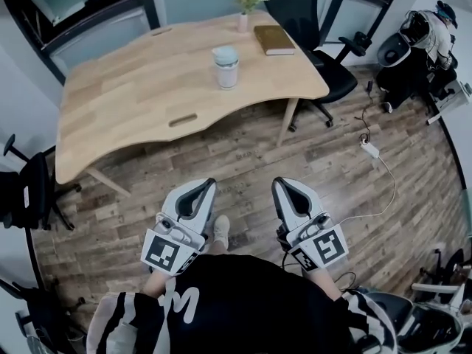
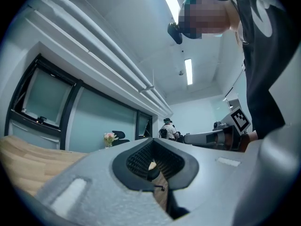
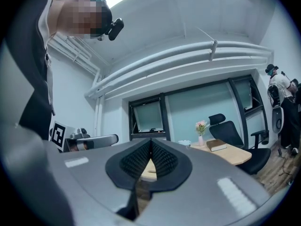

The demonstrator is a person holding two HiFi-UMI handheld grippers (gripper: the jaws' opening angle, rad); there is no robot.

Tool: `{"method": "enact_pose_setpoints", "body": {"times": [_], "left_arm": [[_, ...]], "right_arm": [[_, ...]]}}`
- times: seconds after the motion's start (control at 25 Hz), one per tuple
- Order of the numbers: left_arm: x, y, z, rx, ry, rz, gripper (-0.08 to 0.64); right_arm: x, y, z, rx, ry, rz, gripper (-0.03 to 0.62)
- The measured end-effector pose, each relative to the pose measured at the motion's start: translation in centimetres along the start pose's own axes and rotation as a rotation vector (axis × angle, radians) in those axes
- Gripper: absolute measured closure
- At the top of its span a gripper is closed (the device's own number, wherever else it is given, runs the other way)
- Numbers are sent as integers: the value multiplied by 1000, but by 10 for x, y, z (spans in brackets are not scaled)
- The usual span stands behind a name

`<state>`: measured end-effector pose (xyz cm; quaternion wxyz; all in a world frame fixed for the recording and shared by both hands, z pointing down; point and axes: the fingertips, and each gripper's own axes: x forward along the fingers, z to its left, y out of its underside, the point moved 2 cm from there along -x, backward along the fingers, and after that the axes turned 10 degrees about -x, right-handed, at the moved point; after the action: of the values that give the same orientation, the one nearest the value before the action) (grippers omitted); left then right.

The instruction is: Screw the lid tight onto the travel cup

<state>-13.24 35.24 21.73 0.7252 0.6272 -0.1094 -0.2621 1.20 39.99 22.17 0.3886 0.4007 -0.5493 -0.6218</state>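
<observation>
On the table (image 1: 133, 87) stands the lidded travel cup (image 1: 226, 66), left gripper (image 1: 209, 185) and right gripper (image 1: 279, 184) both closed, empty.

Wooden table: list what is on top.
On the light wooden table: a white travel cup wearing a pale green lid, a brown book and a vase of pink flowers. The lid hides the cup's inside.
</observation>
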Motion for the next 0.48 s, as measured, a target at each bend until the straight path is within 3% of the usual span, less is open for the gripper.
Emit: {"method": "enact_pose_setpoints", "body": {"times": [0.48], "left_arm": [[51,-12,76,13,40,-3,560]], "right_arm": [[76,3,-31,-14,39,4,592]]}}
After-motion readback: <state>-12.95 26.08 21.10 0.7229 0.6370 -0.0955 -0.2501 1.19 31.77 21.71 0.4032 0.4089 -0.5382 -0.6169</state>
